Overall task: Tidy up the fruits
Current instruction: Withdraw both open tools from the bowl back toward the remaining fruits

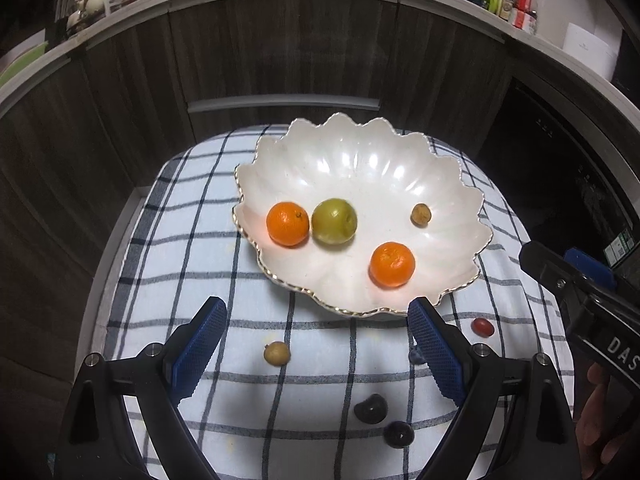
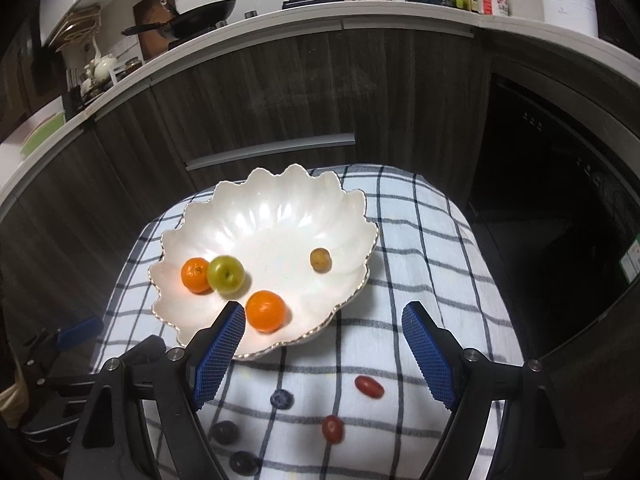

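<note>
Checked cloth covers the worktop; the bowl (image 1: pixel 360 168) holds four fruits, with small ones, perhaps grapes (image 2: pixel 369 385), loose nearby. Both grippers (image 1: pixel 316 344) (image 2: pixel 324 352) hover wide open, empty. Round fruit could roll off if nudged.

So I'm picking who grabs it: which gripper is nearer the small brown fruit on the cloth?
Left. The left gripper hangs open almost over the brown fruit; the right gripper is off to its right.
</note>
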A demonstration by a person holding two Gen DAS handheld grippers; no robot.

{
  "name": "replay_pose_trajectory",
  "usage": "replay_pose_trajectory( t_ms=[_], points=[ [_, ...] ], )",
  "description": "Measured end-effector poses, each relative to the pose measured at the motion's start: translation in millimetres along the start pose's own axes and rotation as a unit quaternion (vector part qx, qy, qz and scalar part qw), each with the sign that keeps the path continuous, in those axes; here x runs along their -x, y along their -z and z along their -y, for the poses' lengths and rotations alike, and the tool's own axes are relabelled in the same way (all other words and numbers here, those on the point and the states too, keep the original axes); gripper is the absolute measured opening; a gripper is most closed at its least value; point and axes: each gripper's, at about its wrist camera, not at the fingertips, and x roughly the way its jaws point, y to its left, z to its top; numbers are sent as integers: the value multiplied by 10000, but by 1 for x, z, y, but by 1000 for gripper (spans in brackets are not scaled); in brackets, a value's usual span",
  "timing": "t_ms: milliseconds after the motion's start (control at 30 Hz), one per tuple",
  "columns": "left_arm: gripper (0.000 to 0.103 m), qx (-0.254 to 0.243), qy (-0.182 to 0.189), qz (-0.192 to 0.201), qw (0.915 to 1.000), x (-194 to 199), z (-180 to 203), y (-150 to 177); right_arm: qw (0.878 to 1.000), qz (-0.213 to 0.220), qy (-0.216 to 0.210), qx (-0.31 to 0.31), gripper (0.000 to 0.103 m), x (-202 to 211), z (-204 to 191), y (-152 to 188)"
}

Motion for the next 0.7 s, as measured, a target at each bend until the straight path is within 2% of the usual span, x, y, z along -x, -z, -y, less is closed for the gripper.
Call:
replay_pose_trajectory(
  t_ms=[167,233,333,400,700],
  points=[
    [93,-235,-287,174,9992,4,-3,4,9996,67,129,224,82,0,-7,-1],
    [93,-440,-396,76,9982,3,-2,1,9994,43,180,303,82,2,-7,-2],
    [93,-517,-364,318,9975,14,2,-5,9981,98,331,512,82,10,-8,-4],
    [93,-539,-332,402,9972,20,7,-5,9982,92,289,516,82,13,-8,-3],
    [93,-529,-147,443,9975,34,23,18,9986,290,284,338,82,38,10,15]
  ],
)
